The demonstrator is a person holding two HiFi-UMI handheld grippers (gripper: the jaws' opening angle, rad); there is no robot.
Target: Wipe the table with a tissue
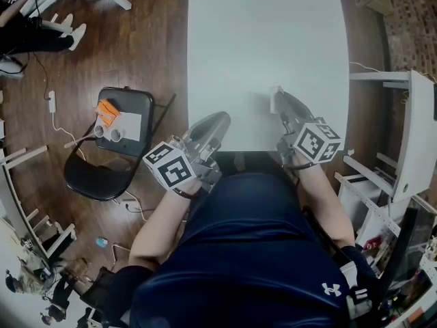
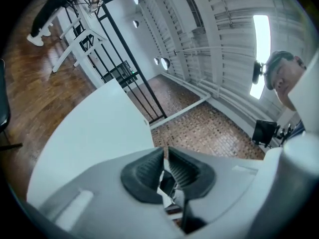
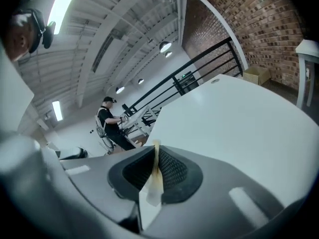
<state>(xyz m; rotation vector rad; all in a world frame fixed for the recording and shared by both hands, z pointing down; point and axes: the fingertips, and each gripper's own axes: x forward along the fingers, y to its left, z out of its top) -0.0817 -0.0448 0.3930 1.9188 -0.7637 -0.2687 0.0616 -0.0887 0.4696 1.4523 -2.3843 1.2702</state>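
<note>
The white table [image 1: 266, 39] reaches away from me in the head view. My right gripper [image 1: 281, 102] hangs over its near right edge, shut on a small white tissue [image 1: 275, 100]. In the right gripper view the tissue [image 3: 152, 185] is a thin folded strip with a yellowish stain, pinched upright between the dark ribbed pads [image 3: 172, 171] of the right gripper [image 3: 156, 148]. My left gripper [image 1: 220, 120] is over the near left edge. In the left gripper view the left gripper [image 2: 166, 151] has its jaws together, and nothing is between them.
A black folding chair [image 1: 89, 173] stands left of the table, with an orange item [image 1: 107, 109] and a sheet of paper on it. White shelving [image 1: 410, 135] is on the right. A person [image 3: 109, 121] stands far off by a black railing [image 3: 199, 66].
</note>
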